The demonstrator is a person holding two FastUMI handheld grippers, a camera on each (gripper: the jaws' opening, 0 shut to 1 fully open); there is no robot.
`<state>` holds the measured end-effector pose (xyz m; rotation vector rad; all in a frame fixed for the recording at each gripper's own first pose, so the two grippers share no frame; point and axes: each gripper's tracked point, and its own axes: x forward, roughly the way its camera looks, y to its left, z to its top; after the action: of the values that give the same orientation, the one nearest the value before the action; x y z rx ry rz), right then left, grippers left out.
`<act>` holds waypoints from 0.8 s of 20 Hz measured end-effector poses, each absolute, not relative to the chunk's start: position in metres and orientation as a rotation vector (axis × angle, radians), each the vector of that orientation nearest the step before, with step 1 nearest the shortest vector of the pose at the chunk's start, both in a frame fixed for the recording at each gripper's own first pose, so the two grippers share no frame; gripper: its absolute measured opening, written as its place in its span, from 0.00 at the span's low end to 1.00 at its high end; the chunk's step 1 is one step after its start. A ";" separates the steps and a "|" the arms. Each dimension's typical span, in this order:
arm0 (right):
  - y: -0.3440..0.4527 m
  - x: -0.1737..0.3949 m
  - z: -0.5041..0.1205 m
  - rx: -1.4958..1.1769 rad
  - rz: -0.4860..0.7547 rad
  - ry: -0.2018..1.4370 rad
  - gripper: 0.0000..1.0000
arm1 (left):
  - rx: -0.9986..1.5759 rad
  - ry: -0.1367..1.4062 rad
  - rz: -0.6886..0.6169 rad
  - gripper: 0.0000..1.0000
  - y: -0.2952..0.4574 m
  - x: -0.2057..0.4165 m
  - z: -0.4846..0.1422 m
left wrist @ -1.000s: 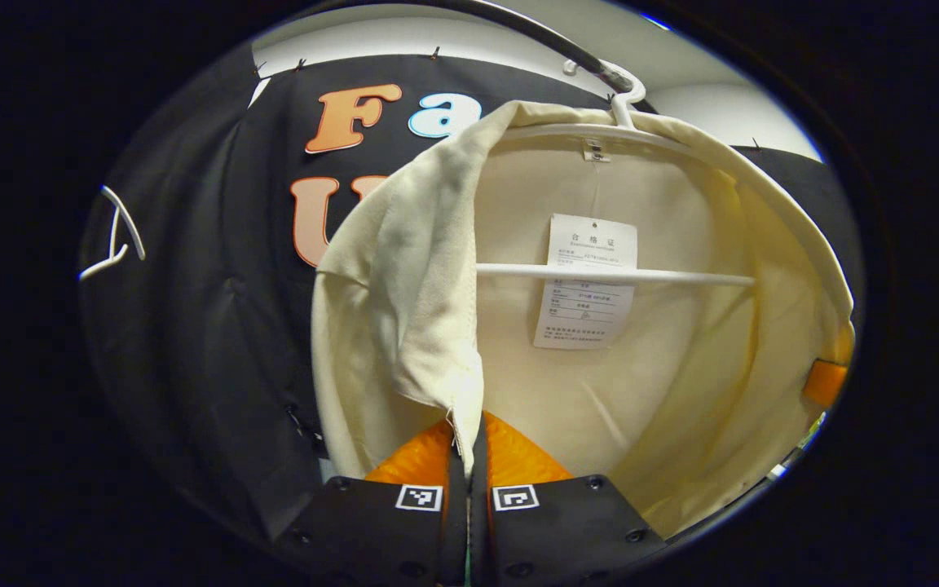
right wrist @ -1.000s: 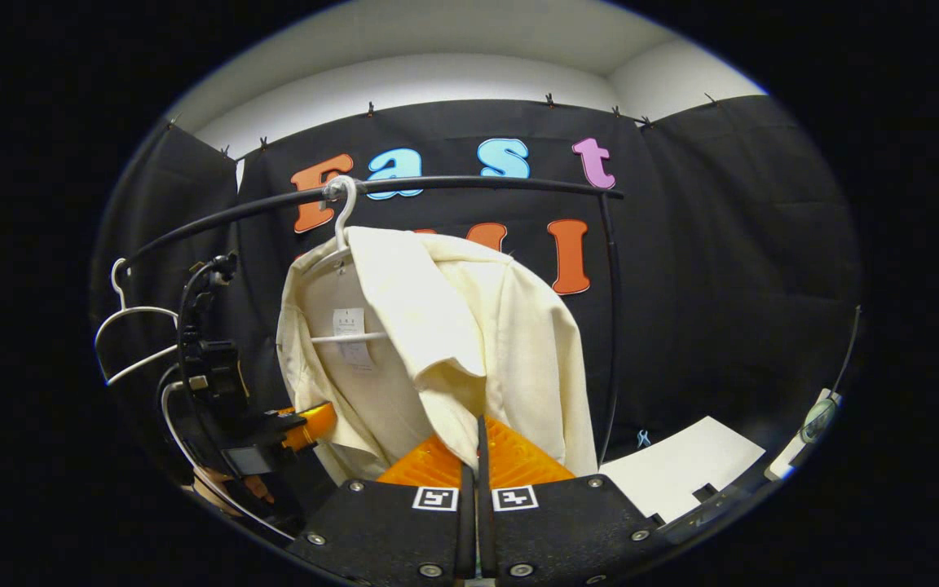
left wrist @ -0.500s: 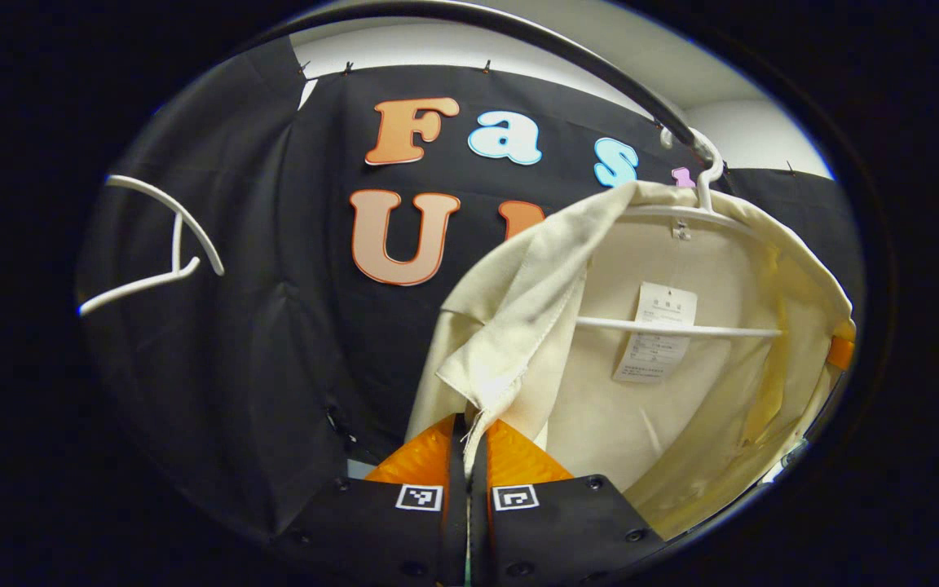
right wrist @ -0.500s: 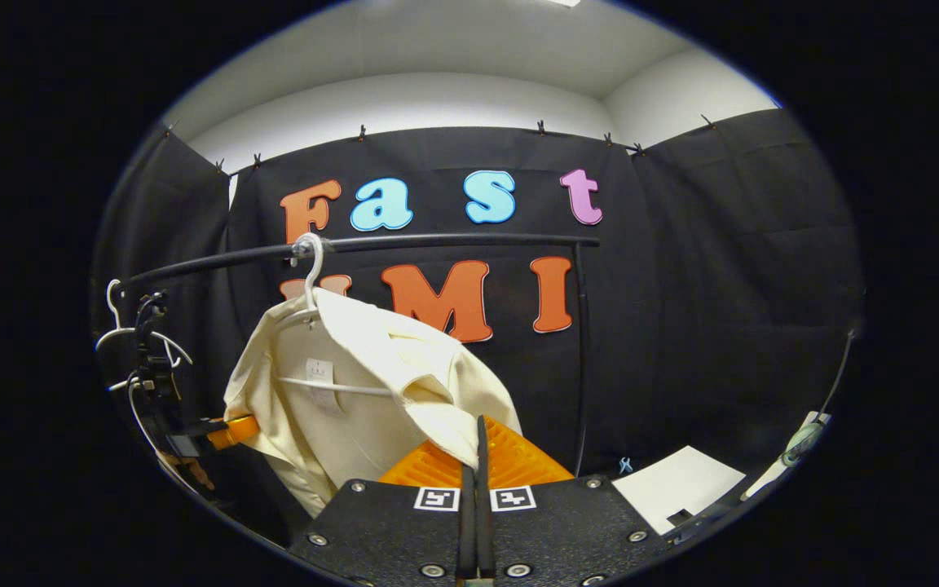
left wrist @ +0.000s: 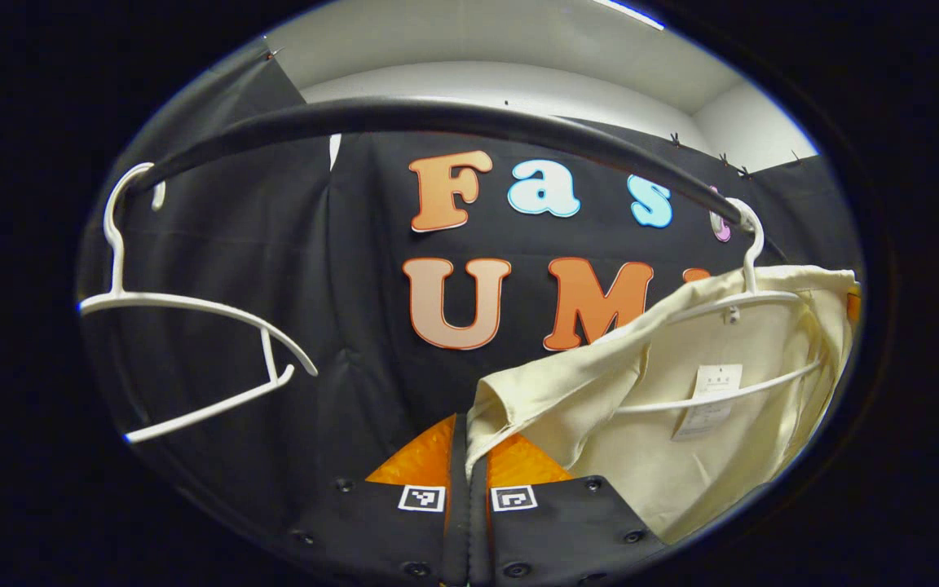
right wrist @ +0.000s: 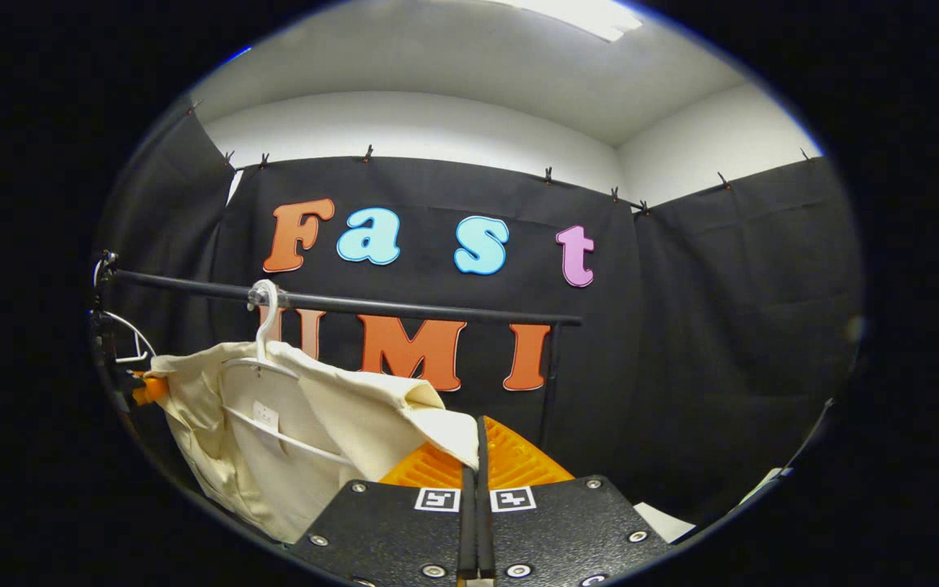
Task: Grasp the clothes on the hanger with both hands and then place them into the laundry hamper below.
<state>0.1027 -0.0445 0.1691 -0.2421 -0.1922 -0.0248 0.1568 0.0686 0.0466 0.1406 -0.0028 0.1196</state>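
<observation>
Cream shirt (left wrist: pixel 600 391) fabric is clamped in my left tool (left wrist: pixel 467 456) and my right tool (right wrist: pixel 478 456), each pinching a front edge. Ahead of both, it hangs stretched from its white hanger (right wrist: pixel 262 326) on the black rail (right wrist: pixel 404 308).

A: What hangs on the black rail (left wrist: pixel 437 118) off to the side?

B: A bare white hanger (left wrist: pixel 192 314), hooked near the rail's far end and tilted, well apart from everything else.

A: And behind it?

B: Black cloth wall (right wrist: pixel 730 326), pinned along its top edge by small clips (right wrist: pixel 368 152). Above the cloth runs a white wall (right wrist: pixel 437 122), and a bright ceiling light (right wrist: pixel 592 15) sits at the top. The rail's upright post (right wrist: pixel 548 383) drops down at its end. Something white lies low at the right (right wrist: pixel 661 518); I can't tell what it is.
</observation>
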 end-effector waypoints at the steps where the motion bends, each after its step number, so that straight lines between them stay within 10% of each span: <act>1: -0.047 0.107 0.177 -0.254 -0.031 -0.205 0.00 | 0.139 -0.014 0.120 0.07 0.070 0.158 0.053; 16: -0.080 0.203 0.141 -0.352 0.038 -0.077 0.00 | 0.197 -0.067 0.136 0.07 0.069 0.162 0.092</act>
<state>0.2029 -0.0799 0.1414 -0.3521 -0.0767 0.0378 0.1617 0.0691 0.0924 0.1969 -0.0670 0.1358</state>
